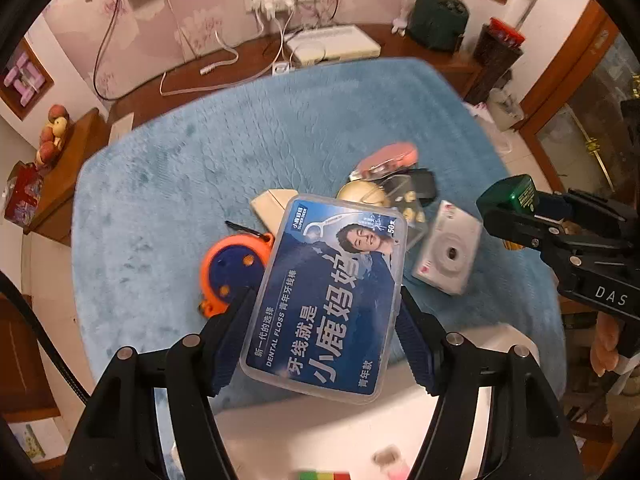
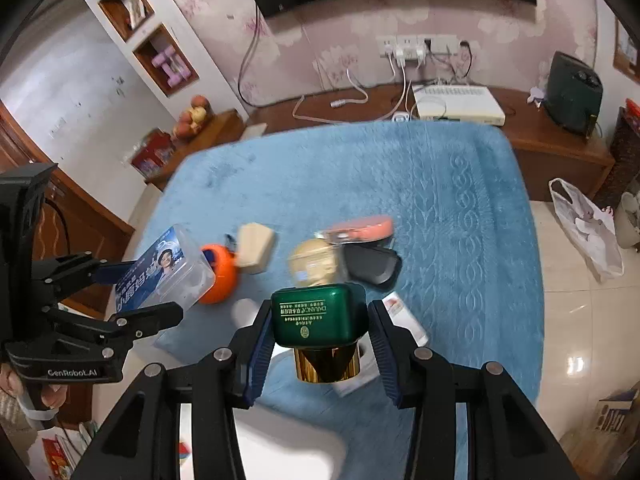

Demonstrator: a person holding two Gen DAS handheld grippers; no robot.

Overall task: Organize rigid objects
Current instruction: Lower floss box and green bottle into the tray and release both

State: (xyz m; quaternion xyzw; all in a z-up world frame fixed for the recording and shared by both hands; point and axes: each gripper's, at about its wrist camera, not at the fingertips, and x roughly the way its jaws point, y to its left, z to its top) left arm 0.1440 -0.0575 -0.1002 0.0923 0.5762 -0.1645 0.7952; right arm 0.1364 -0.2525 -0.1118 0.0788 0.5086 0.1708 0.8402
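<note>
left gripper (image 1: pixel 326 320) grips a floss box (image 1: pixel 326 292) above the blue mat (image 1: pixel 180 184). right gripper (image 2: pixel 320 344) clamps a green bottle (image 2: pixel 316 314) near the pile.

Bare blue mat (image 2: pixel 400 168) beyond clutter (image 2: pixel 320 256)

The floss box (image 1: pixel 326 292) hides part of the orange tape measure (image 1: pixel 232 268) (blurred pile behind).

warm indoor light, fisheye warp and motion blur

both wrist views are evenly lit in a pinkish cast, with black vignette bending the edges. glare streaks the glossy floor tiles (image 2: pixel 576 320). the clutter on the blue mat (image 2: pixel 400 168) smears, while the dental floss box (image 1: pixel 324 300) label reads sharp.
</note>
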